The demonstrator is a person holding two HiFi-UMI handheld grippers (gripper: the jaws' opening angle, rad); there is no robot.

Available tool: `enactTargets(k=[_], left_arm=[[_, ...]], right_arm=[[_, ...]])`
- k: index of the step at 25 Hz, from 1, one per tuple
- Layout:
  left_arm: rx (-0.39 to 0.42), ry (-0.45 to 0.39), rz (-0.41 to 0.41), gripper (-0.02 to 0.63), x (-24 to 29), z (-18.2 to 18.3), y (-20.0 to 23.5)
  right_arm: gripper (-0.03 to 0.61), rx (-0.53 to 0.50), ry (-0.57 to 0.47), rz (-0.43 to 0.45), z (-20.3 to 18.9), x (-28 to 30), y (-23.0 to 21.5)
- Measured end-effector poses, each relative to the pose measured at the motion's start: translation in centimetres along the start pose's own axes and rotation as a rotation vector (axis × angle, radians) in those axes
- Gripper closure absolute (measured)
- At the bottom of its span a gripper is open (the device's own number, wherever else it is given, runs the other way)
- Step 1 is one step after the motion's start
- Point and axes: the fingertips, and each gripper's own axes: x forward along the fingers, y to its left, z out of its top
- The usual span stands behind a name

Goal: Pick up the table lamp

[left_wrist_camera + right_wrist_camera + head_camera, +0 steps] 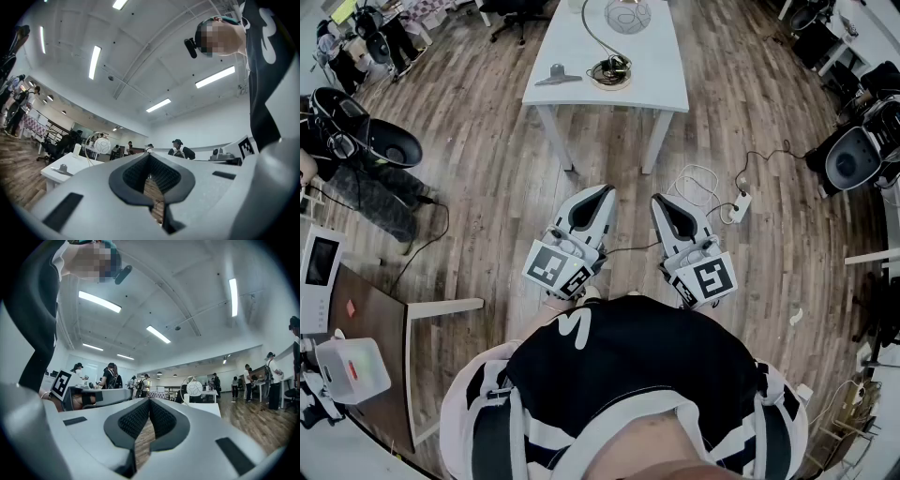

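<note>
At the far left a bystander [380,199] stands off the path and has no part in the job. The left gripper [602,194] is held close to the person's body and tilted slightly up, its jaws pressed together on nothing. Its own view shows only floor through the slit between the pads. That looks like a carrying pose for the walk up, not a reach.

Ahead, well apart from both grippers, stands the white table [581,37] with the lamp [611,71] on it. The lamp has a round base close to the near edge, with what seems to be coiled cord on it, and a thin curved stem rising to a wire globe. A small grey piece [558,75] lies just left of the base.

The right gripper [659,202] is beside the left one and level, its jaws also closed and empty, pointing toward the table. The pick has evidently not begun: the person would need to step closer and open the jaws first.

On the floor to the right, a power strip [739,206] with loose white cable lies near the walking line and could snag a foot.
</note>
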Motion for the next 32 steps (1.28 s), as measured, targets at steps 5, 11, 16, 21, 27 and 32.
enactTargets(k=[5, 11, 16, 21, 27, 32], left_arm=[[0.008, -0.003, 0.003, 0.611, -0.1, 0.0, 0.1], [0.004, 0.000, 0.003, 0.611, -0.5, 0.0, 0.4], [0.006, 0.004, 0.001, 0.611, -1.1, 0.1, 1.1], [-0.004, 0.004, 0.005, 0.611, -1.9, 0.2, 2.0], [-0.013, 0.007, 0.003, 0.611, -2.9, 0.2, 3.8], [-0.010, 0.017, -0.012, 0.611, -4.6, 0.1, 5.5]], right_arm=[[0.561, -0.013, 0.003, 0.004, -0.1, 0.1, 0.2], [0.561, -0.012, 0.011, 0.008, -0.3, 0.5, 0.7], [0.561, 0.003, -0.006, 0.006, -0.4, 1.2, 1.4], [0.561, 0.042, -0.076, 0.000, 0.6, 1.6, 1.8], [0.560, 0.053, -0.061, -0.008, -0.3, 3.3, 2.7], [0.561, 0.046, -0.075, -0.018, -0.4, 4.8, 4.4]])
